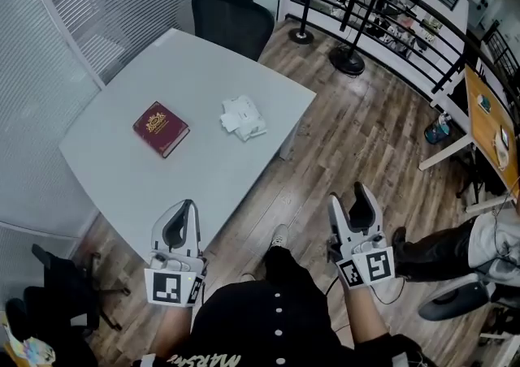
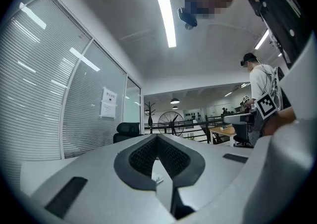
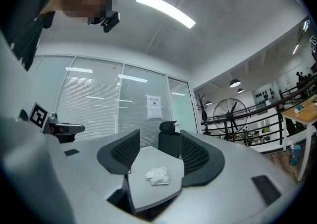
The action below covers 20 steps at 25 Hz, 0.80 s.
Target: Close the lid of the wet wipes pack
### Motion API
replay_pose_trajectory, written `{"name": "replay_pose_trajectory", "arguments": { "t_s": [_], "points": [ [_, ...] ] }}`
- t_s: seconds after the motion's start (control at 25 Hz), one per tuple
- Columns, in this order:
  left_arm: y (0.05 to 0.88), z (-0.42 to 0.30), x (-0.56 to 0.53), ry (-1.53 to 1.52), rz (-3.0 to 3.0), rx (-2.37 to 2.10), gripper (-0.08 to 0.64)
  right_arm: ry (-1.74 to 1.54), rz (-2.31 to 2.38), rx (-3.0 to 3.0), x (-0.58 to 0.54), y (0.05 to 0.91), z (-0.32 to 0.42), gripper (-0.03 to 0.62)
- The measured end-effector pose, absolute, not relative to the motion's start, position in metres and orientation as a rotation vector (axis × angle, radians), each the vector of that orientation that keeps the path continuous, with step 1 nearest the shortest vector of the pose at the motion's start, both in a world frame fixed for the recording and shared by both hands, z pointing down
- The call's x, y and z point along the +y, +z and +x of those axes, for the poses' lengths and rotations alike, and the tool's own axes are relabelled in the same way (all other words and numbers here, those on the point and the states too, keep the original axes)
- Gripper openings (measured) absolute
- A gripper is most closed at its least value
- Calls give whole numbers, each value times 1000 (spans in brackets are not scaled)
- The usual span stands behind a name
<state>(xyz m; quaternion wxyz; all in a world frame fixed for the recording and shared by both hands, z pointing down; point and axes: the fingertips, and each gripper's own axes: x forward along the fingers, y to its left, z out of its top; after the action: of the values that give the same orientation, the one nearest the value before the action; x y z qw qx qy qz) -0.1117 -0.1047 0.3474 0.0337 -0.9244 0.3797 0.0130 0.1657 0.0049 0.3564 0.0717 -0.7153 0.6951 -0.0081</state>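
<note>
While we stand off the pale grey table [image 1: 122, 170], step: approach not begun, by our read.
Wipes: white soft wet wipes pack [image 1: 242, 118] lies on table near its right edge, well apart from both grippers; lid looks raised, too small to be sure.
Left gripper [image 1: 192, 206]: tips together, nothing held.
Right gripper [image 1: 348, 193]: jaws apart, empty.
Other: dark red hardback book [image 1: 161, 128] left of pack, apart.
Next: we judge we must move in, steady pack, press lid down.

Red book [image 1: 161, 128] on grey table [image 1: 203, 85]; blk chair [image 1: 231, 8] behind; fan [image 1: 348, 60] far R.
</note>
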Motion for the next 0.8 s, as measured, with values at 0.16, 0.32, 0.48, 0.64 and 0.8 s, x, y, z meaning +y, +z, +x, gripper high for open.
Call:
{"name": "replay_pose_trajectory", "arguments": {
  "t_s": [0.16,0.32,0.48,0.64,0.8],
  "points": [
    [343,-85,-129,42,-2839,1157,8,-23,-2151,2097,-16,356,188,249],
    [346,-63,-148,28,-2843,1178,8,-34,-2146,2105,-39,357,212,249],
    [338,-42,-166,34,-2827,1206,8,-27,-2121,2128,-63,349,236,249],
    [332,-24,-182,50,-2804,1244,8,-14,-2092,2155,-88,342,257,249],
    [329,-10,-193,58,-2767,1302,8,-10,-2062,2186,-108,341,275,249]
  ]
}}
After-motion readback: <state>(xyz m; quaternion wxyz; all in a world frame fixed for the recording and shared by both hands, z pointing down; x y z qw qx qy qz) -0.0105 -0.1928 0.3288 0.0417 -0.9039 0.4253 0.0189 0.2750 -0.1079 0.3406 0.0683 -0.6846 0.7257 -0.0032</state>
